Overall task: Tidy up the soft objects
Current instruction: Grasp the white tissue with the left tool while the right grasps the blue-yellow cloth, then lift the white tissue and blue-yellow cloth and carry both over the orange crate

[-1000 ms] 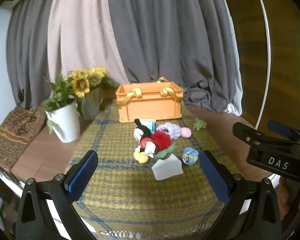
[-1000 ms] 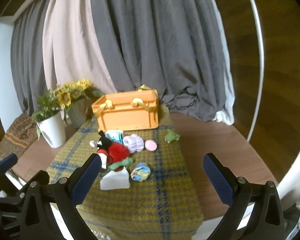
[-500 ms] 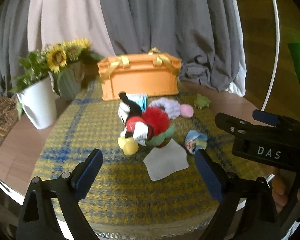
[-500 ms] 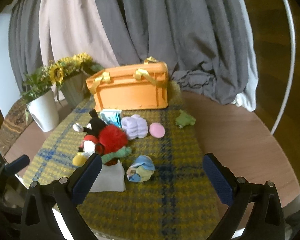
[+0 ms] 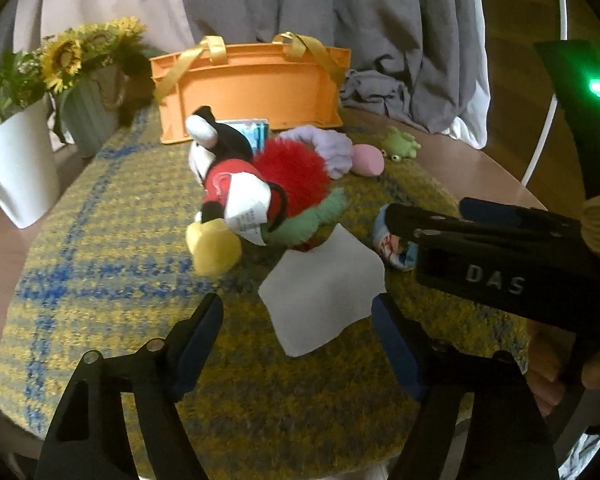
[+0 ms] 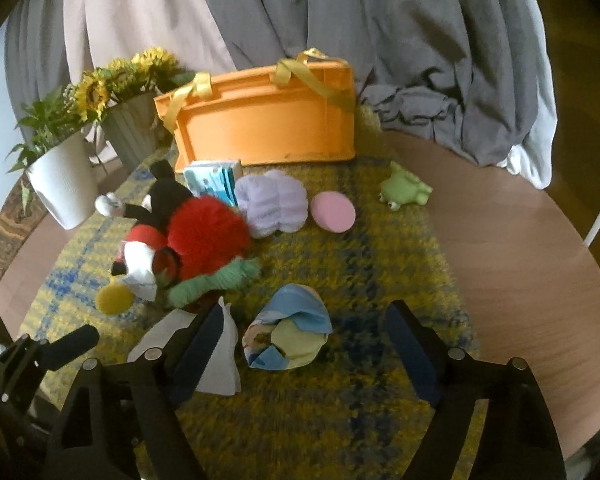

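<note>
Left tongs (image 5: 298,322), nearest the lens in the left wrist view: blue-padded jaws apart and just now narrowing, with the near edge of a white cloth (image 5: 324,290) lying flat on the yellow-and-blue plaid mat (image 5: 100,264) between them; the pads do not press it. Right tongs (image 6: 306,338), in the right wrist view: jaws apart and likewise just narrowing, straddling a rolled blue-and-yellow fabric bundle (image 6: 288,334) without clamping it; the same white cloth shows just beside and partly behind the left finger. A hand at the lower right edge of the left wrist view holds the right tongs' black body, marked "DAS".

Middle of the mat: a mouse plush (image 6: 148,236) lying on its side, touching a red pompom (image 6: 208,234); a green fuzzy band (image 6: 212,280) lies against the near side of the pompom. Just behind, a lilac fluffy scrunchie (image 6: 270,208), a pink round sponge (image 6: 334,212) beside it, and a pack with blue print (image 6: 212,182).

A small green frog toy (image 6: 404,192) sits at the mat's right edge, apart from the rest.

Far end: an orange crate (image 6: 268,128) with yellow ribbon handles stands on the mat. To its left on the wooden surface (image 6: 520,248), a white pot (image 6: 66,180) of greenery and a grey pot of sunflowers (image 6: 100,88). Grey and beige curtains (image 6: 340,20) hang behind.
</note>
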`<move>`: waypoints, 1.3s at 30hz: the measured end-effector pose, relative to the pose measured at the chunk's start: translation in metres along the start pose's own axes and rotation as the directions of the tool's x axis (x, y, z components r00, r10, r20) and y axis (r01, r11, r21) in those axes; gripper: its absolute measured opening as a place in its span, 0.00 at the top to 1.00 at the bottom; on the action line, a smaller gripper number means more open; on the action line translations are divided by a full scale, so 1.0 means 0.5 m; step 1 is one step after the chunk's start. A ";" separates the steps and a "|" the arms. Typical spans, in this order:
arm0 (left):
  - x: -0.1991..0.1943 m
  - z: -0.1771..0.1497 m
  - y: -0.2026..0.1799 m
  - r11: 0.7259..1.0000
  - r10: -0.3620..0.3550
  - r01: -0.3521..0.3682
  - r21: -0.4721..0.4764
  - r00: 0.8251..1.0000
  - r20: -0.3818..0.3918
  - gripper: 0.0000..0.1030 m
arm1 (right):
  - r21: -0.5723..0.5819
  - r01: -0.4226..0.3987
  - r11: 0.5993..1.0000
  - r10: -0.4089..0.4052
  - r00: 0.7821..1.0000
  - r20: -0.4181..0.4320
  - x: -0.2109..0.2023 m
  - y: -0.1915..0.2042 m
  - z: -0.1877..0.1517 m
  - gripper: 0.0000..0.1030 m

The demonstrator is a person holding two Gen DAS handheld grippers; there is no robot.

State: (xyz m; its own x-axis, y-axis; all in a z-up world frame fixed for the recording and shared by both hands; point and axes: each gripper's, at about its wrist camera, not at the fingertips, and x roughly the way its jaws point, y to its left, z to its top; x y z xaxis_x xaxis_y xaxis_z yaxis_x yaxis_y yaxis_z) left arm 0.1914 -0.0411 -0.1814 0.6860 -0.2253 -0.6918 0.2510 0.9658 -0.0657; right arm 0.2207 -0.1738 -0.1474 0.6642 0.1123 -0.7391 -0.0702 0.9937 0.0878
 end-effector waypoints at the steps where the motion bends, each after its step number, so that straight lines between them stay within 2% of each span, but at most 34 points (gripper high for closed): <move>1: 0.004 0.000 0.000 1.000 -0.008 0.008 -0.002 1.000 -0.002 0.29 | 0.004 -0.001 1.000 0.001 1.000 -0.005 0.007 -0.001 0.000 0.22; 7: 0.035 0.001 0.003 0.999 -0.045 0.044 -0.021 0.999 -0.029 0.42 | 0.039 -0.022 0.999 0.024 0.998 -0.052 0.044 -0.006 -0.002 0.33; 9: 0.047 0.000 0.008 0.997 -0.068 0.066 -0.039 0.996 -0.054 0.54 | 0.052 -0.035 0.998 0.038 0.997 -0.071 0.054 -0.006 -0.004 0.38; 10: 0.048 -0.002 0.009 0.997 -0.069 0.066 -0.044 0.996 -0.054 0.56 | 0.055 -0.042 0.998 0.046 0.996 -0.077 0.057 -0.006 -0.006 0.39; 12: 0.045 -0.003 0.009 0.997 -0.063 0.062 -0.044 0.997 -0.039 0.66 | 0.054 -0.057 0.997 0.062 0.995 -0.082 0.060 -0.003 -0.009 0.48; 15: 0.040 -0.004 0.008 0.997 -0.068 0.066 -0.046 0.997 -0.041 0.79 | 0.030 -0.056 0.998 0.058 0.995 -0.077 0.055 0.005 -0.013 0.52; 21: 0.001 -0.005 -0.009 0.998 -0.051 0.051 -0.028 0.999 0.000 0.85 | 0.023 -0.056 0.998 0.057 0.996 -0.062 0.024 -0.001 -0.018 0.53; 28: -0.067 0.004 -0.026 0.999 -0.022 0.025 -0.038 0.998 0.065 0.86 | 0.025 -0.056 0.998 0.056 0.998 -0.009 -0.042 -0.008 -0.011 0.53; 39: -0.196 0.030 -0.037 0.998 0.021 -0.010 -0.058 0.982 0.188 0.86 | 0.004 -0.076 0.997 0.075 0.991 0.111 -0.173 -0.001 0.005 0.53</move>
State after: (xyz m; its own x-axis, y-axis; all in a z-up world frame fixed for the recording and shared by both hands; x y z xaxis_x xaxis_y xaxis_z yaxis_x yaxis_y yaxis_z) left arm 0.1298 -0.0390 -0.1014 0.8072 -0.2252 -0.5456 0.2041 0.9738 -0.1001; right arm 0.1650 -0.1842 -0.0821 0.7355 0.1853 -0.6517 -0.1178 0.9822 0.1463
